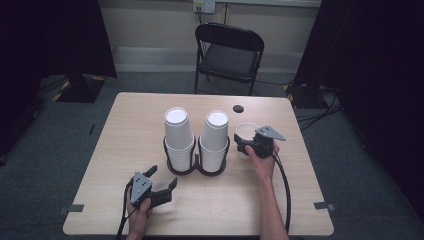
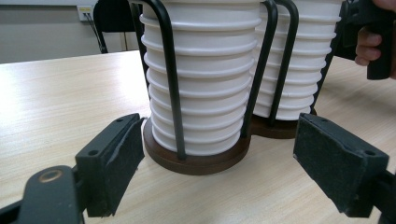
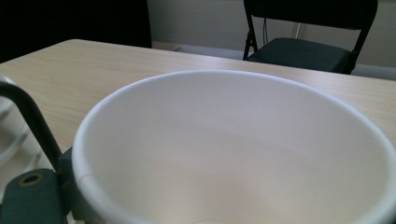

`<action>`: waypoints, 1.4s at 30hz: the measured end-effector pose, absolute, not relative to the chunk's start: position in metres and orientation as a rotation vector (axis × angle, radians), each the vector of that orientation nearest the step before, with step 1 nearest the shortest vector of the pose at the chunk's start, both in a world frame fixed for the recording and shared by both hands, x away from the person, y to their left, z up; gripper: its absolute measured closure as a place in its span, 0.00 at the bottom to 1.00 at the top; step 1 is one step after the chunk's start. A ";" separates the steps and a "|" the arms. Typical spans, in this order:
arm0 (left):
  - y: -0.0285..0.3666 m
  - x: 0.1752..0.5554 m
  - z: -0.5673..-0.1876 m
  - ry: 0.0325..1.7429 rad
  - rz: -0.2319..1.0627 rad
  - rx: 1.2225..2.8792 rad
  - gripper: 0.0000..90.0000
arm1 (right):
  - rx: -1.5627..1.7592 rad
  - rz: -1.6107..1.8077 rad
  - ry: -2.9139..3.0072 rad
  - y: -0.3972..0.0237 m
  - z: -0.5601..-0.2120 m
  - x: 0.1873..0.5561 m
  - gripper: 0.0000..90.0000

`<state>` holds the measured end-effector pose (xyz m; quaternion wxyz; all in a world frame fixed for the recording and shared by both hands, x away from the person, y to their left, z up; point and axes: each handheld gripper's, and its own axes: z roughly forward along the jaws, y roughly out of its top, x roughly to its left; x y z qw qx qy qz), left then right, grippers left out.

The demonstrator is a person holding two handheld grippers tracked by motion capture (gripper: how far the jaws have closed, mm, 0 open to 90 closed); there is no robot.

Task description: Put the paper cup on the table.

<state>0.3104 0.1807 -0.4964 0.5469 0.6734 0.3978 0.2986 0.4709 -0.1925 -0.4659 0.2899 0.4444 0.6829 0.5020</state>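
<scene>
Beside the cup stacks (image 1: 195, 142), right gripper (image 1: 245, 142) fingers holding a cup (image 3: 233, 149) (upright), left gripper (image 1: 164, 181) fingers wide.

The white cup (image 3: 233, 149) hides the right tongs' jaws, and the frame's bottom edge crops its base.

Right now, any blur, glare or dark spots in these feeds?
High view: even light on the table, both side edges of the room nearly black. Left gripper view: sharp, cup stacks evenly lit, soft shadow under the holder base. Right gripper view: the single cup sits very near the lens and looks soft; no harsh glare.
</scene>
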 end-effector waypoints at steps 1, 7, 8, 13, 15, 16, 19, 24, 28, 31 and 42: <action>0.181 0.310 -0.496 0.943 0.708 1.596 0.18 | 1.191 1.339 1.825 -0.193 -0.468 0.471 0.11; 0.181 0.311 -0.496 0.942 0.702 1.595 0.18 | 1.200 1.348 1.826 -0.197 -0.470 0.466 0.11; 0.181 0.311 -0.496 0.942 0.702 1.595 0.18 | 1.197 1.343 1.837 -0.197 -0.470 0.464 0.11; 0.181 0.310 -0.497 0.939 0.705 1.594 0.18 | 1.203 1.328 1.845 -0.197 -0.475 0.461 0.12; 0.181 0.310 -0.496 0.940 0.702 1.594 0.18 | 1.193 1.309 1.837 -0.197 -0.476 0.459 0.12; 0.181 0.310 -0.496 0.940 0.702 1.594 0.18 | 1.193 1.309 1.837 -0.197 -0.476 0.459 0.12; 0.181 0.310 -0.497 0.940 0.701 1.593 0.18 | 1.199 1.306 1.839 -0.197 -0.476 0.458 0.12; 0.182 0.311 -0.497 0.947 0.694 1.586 0.18 | 1.231 1.287 1.905 -0.198 -0.484 0.459 0.14; 0.182 0.311 -0.497 0.942 0.691 1.590 0.18 | 1.255 1.289 1.923 -0.198 -0.485 0.458 0.14; 0.182 0.311 -0.497 0.936 0.694 1.593 0.18 | 1.274 1.262 1.944 -0.198 -0.486 0.458 0.14; 0.182 0.311 -0.497 0.949 0.686 1.586 0.18 | 1.326 1.245 1.939 -0.204 -0.489 0.448 0.15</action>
